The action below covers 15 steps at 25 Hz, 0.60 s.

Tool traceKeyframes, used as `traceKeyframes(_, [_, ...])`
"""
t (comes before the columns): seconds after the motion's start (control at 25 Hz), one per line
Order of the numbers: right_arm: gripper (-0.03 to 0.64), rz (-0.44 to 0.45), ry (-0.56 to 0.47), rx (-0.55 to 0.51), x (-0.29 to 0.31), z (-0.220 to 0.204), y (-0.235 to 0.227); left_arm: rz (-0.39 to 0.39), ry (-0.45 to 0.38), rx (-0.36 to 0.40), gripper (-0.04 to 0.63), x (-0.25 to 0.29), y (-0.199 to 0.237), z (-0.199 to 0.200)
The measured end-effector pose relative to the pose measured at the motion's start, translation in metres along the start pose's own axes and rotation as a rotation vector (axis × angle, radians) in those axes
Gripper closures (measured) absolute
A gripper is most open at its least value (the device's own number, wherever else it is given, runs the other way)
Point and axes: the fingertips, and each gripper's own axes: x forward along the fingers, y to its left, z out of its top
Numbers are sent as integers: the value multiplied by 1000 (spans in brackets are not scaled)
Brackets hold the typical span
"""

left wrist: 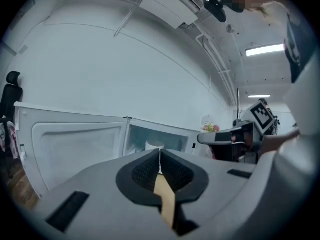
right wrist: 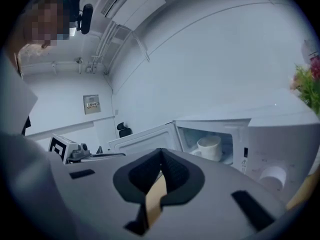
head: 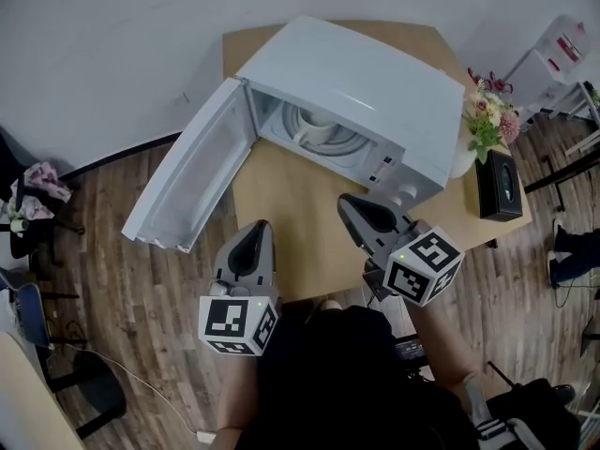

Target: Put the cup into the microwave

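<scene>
Nearest the person, the left gripper [head: 260,228] and the right gripper [head: 349,202] hover side by side above the table [head: 281,223] — each with its jaws pressed together and nothing between them. Beyond them stands the microwave [head: 370,82], its door [head: 187,172] swung wide to the left. The cup [right wrist: 210,147] sits upright inside — apart from both grippers.

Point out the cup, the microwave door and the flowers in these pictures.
cup [right wrist: 209,148], right gripper view, on its side wall.
microwave door [head: 190,172], head view, on its inner face.
flowers [head: 489,120], head view, on the blooms.
</scene>
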Motion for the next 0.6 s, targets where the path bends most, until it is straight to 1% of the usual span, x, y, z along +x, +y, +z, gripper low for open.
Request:
traceKeyframes(0.12, [624,-20,-14,-13,-7,3,-4,-23,0,29,586,4,-4,-3])
traceKeyframes(0.24, [624,-54,1,-31,-13,-3,-8,-48,2,20,585,9,-7,-6])
traceKeyframes(0.4, [624,-48,34,-71,-21,-15,-7,-92,2,14,586,16,-16,-6])
traceKeyframes(0.6, [624,-57,59,-62,-30,-23,-9,-148,23,23,586,22,-31,-13])
